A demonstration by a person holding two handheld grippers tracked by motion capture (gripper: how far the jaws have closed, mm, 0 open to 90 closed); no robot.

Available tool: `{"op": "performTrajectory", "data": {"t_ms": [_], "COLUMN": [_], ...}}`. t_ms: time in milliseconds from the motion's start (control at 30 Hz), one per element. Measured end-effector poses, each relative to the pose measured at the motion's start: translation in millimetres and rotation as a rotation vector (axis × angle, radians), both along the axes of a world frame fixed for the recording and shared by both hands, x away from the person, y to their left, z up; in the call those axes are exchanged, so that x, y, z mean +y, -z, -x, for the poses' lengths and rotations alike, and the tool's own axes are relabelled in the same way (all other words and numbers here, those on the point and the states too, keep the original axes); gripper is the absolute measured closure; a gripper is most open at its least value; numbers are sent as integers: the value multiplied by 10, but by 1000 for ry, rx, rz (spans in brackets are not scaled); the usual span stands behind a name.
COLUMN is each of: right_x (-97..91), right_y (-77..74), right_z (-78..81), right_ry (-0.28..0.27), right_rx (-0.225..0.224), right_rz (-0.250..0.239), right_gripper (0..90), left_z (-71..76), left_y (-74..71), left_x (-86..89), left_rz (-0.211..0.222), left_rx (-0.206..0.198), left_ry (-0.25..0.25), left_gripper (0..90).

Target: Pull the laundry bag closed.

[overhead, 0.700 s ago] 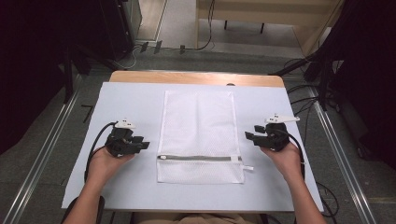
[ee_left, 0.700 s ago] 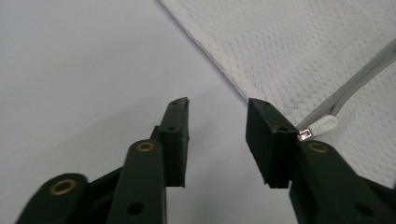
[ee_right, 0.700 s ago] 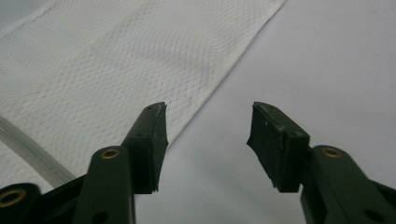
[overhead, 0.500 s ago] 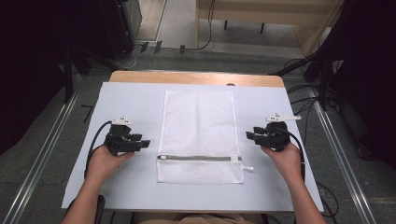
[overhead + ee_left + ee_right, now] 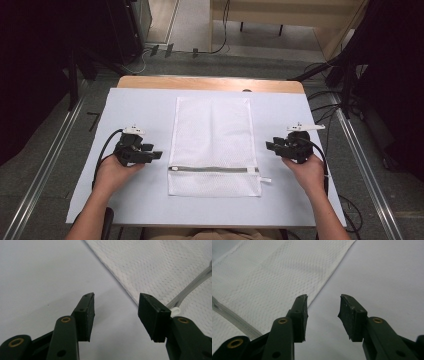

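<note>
A white mesh zip bag (image 5: 212,130) lies flat in the middle of the pale table (image 5: 140,105), its grey zipper (image 5: 215,169) running across near the front end. My left gripper (image 5: 154,151) rests left of the bag, jaws pointing at its edge. In the left gripper view the left gripper (image 5: 116,307) stands open over bare table, with the bag (image 5: 160,265) and zipper (image 5: 192,282) just beyond. My right gripper (image 5: 271,146) sits right of the bag. In the right gripper view the right gripper (image 5: 323,312) is open, nothing between its pads, at the edge of the bag (image 5: 274,277).
A wooden strip (image 5: 210,83) borders the table's far edge. Metal rails (image 5: 50,150) run along both sides on the floor, and cables (image 5: 325,95) lie beyond the right corner. Bare table surface surrounds the bag on every side.
</note>
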State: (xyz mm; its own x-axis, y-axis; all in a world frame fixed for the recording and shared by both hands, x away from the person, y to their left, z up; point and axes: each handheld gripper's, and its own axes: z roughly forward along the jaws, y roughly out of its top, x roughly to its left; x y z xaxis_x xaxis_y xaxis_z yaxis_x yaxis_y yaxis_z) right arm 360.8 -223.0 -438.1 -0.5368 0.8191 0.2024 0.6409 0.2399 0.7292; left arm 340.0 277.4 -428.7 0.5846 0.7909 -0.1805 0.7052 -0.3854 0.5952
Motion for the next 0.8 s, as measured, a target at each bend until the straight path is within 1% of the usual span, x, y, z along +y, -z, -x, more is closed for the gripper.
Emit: {"op": "performTrajectory", "data": {"t_ms": [67,100,133,300,600,800], "right_x": [4,4,2,0,22,31], "right_y": [2,2,5,7,8,-3], "right_z": [-1,-1,-4,-4,0,6], "right_ry": [2,2,3,4,-4,-10], "right_rx": [-5,-5,-1,2,11,7], "right_rz": [3,3,13,14,12,10], "right_gripper": [559,559,554,553,563,581], "left_z": [1,1,2,0,-2,-2], "left_y": [2,2,4,7,9,5], "left_x": [-4,-6,-10,-9,-5,0], "left_rz": [-1,0,1,7,9,11], "left_rx": [-1,1,3,9,8,11], "left_ry": [-2,0,-1,-5,-15,-14], "left_gripper": [466,466,460,457,452,450]}}
